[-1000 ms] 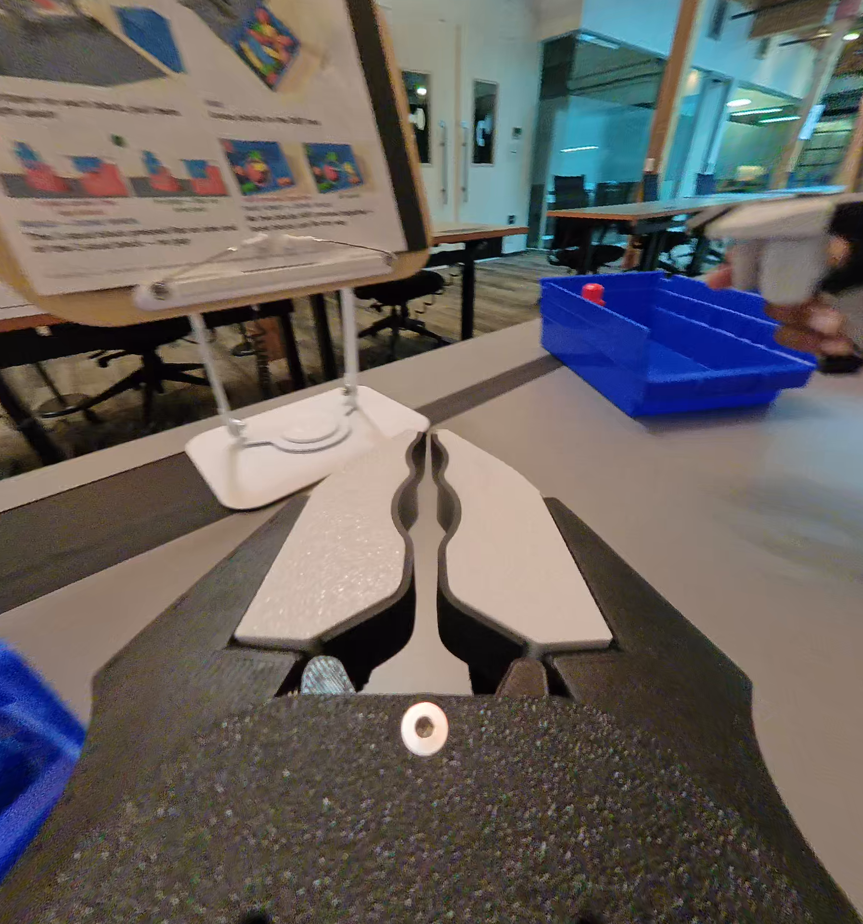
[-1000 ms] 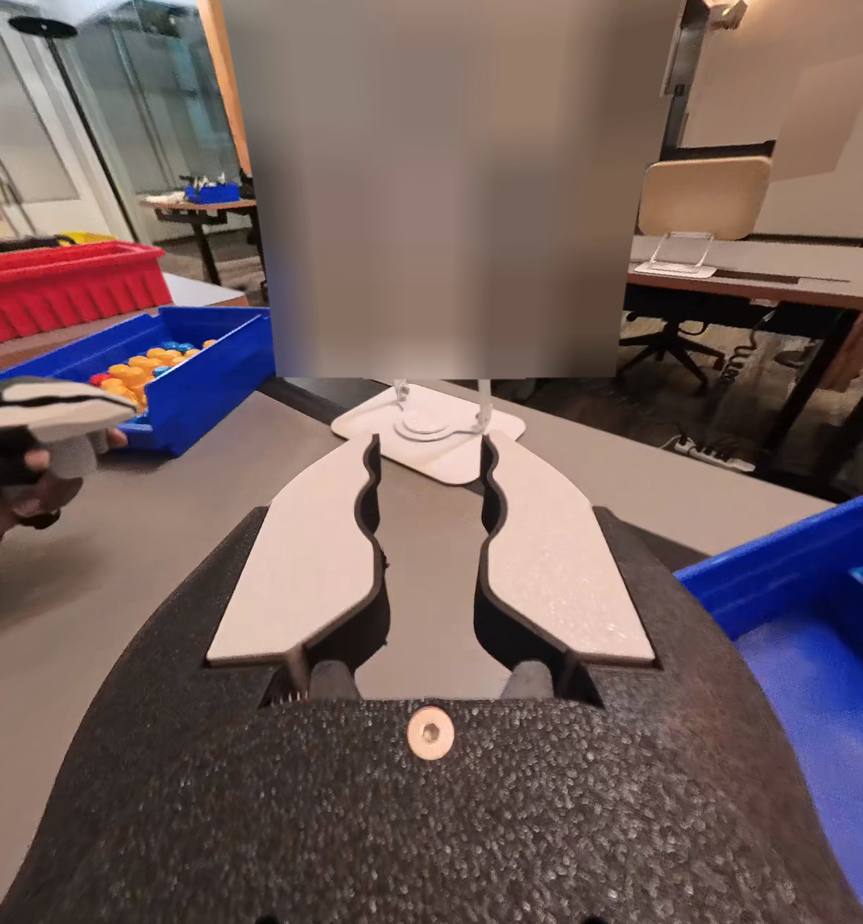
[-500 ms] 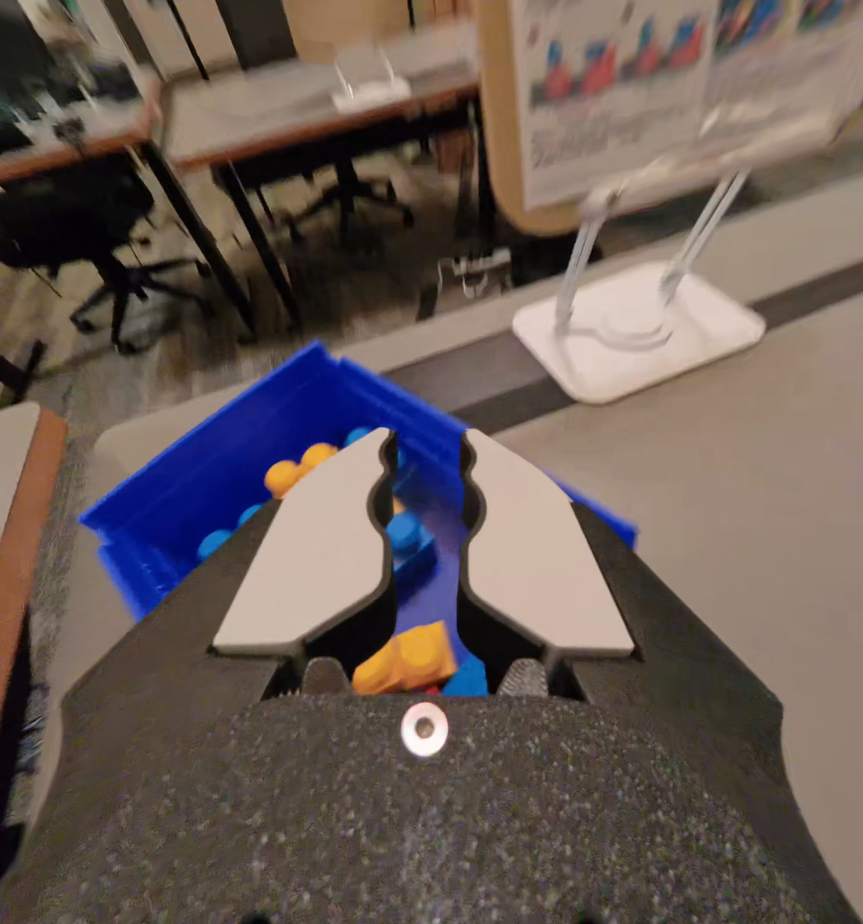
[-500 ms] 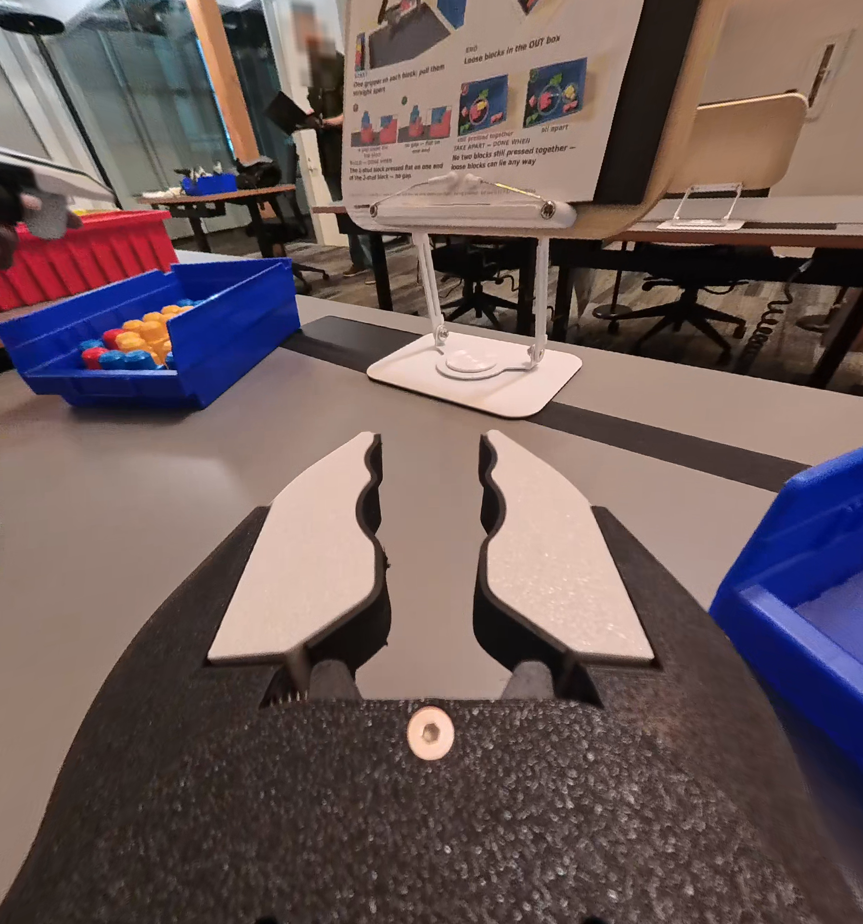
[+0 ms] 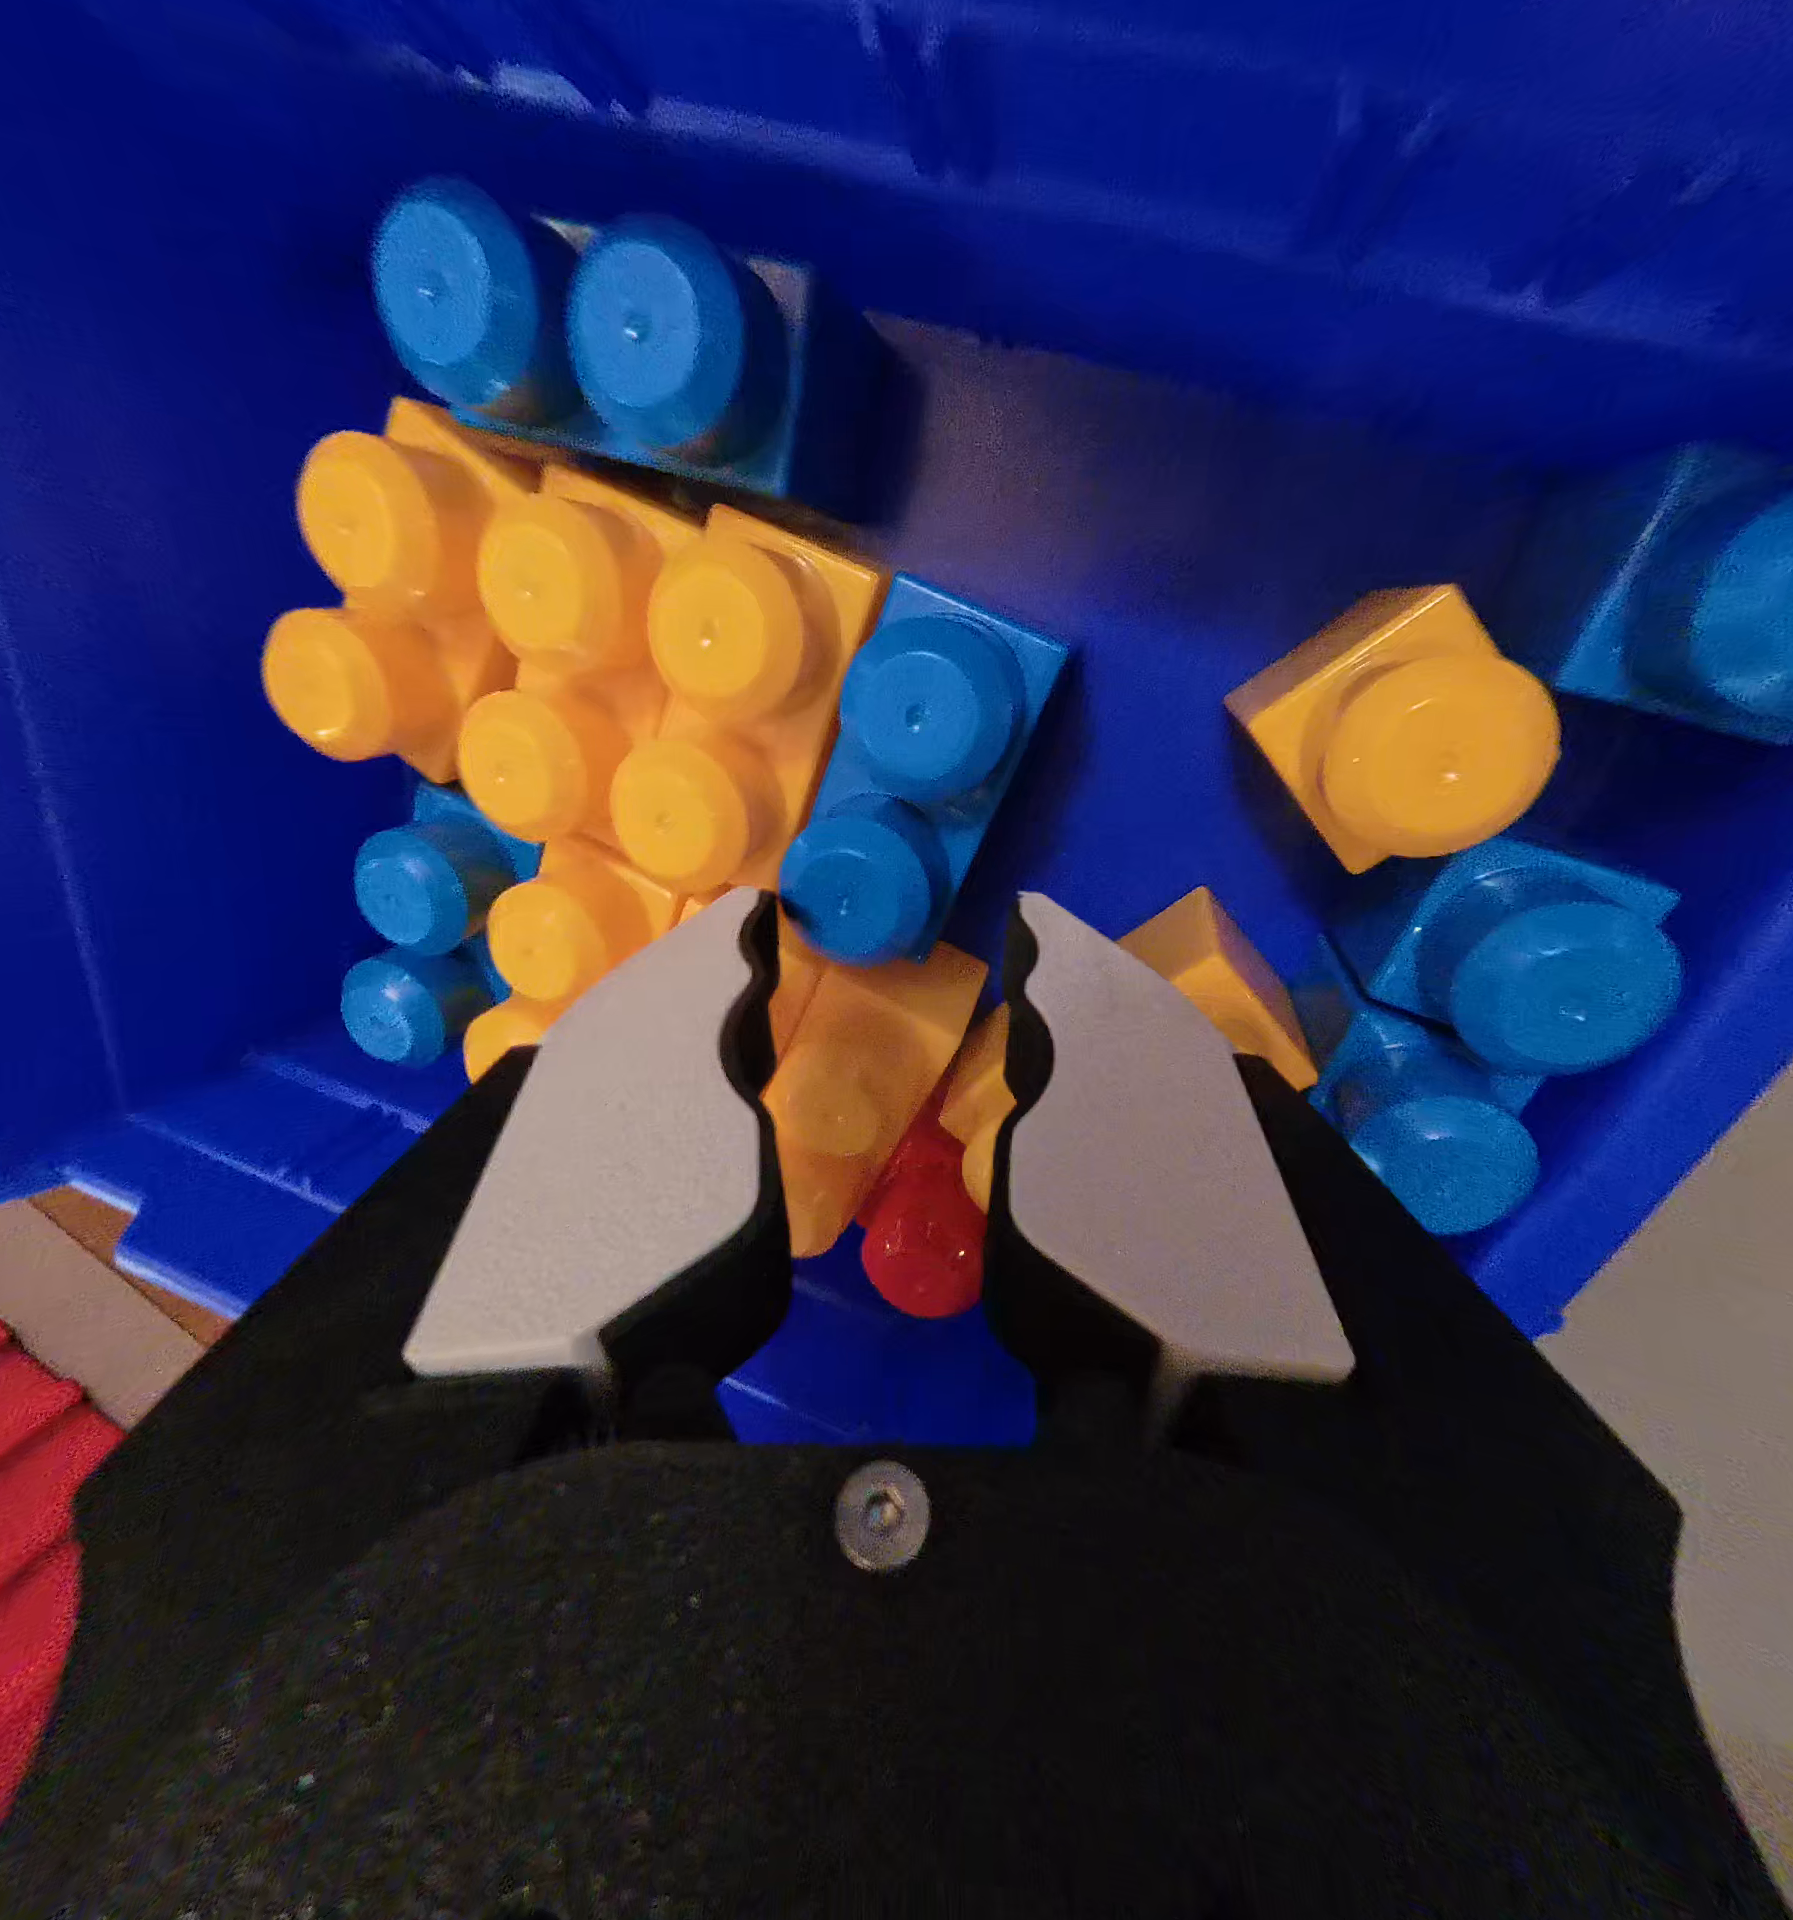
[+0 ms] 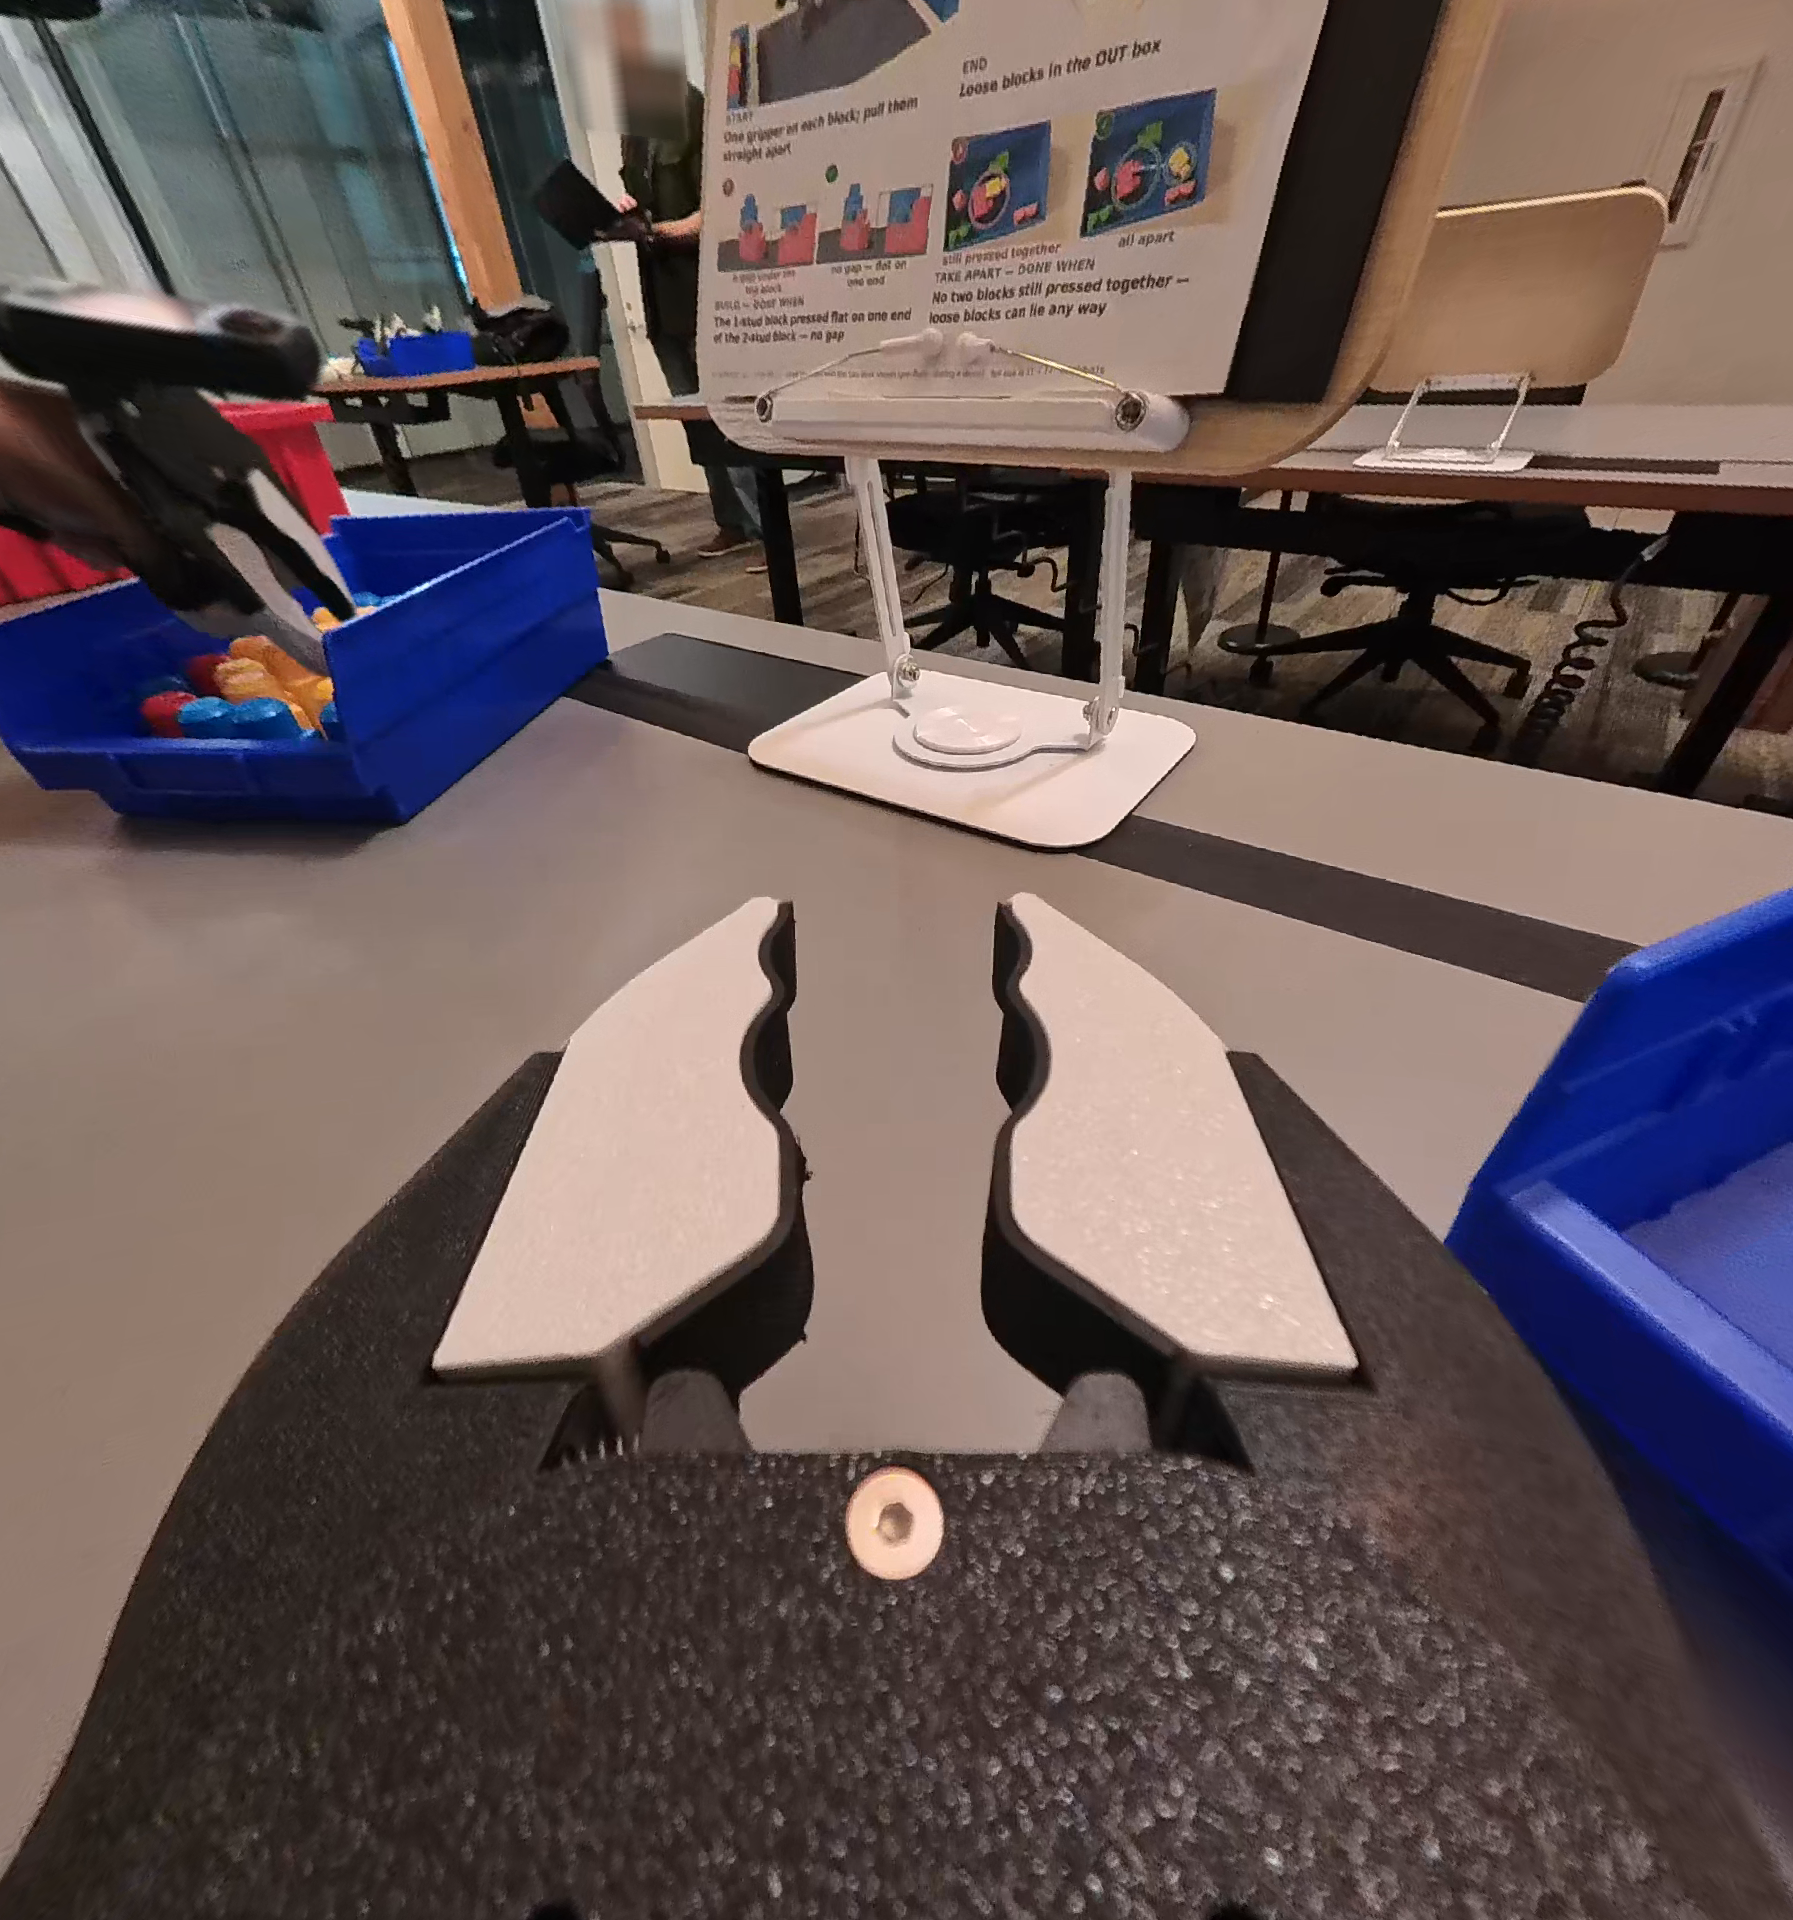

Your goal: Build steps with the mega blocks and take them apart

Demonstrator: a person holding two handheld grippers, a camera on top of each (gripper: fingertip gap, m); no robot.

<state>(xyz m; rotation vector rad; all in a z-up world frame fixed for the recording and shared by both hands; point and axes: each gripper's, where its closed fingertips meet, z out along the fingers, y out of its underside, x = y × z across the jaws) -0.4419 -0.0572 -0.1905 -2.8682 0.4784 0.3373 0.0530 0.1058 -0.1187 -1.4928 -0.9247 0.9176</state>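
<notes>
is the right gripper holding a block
No, the right gripper is open with only bare grey table between its fingers.

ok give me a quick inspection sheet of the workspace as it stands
surface: grey table with a dark strip across it, bare in front of the right hand-held gripper.
job's things: orange, blue and red mega blocks lie loose in the blue bin; a second blue bin stands at the right, its contents out of view.
clutter: white stand holding an instruction sheet; red bin behind.
grippers: left hand-held gripper open, tips down among the blocks, gripping none; right hand-held gripper open and holding nothing, over the table.
cables: coiled cable on the floor beyond.
surroundings: office desks, chairs, a person standing far off.
</notes>
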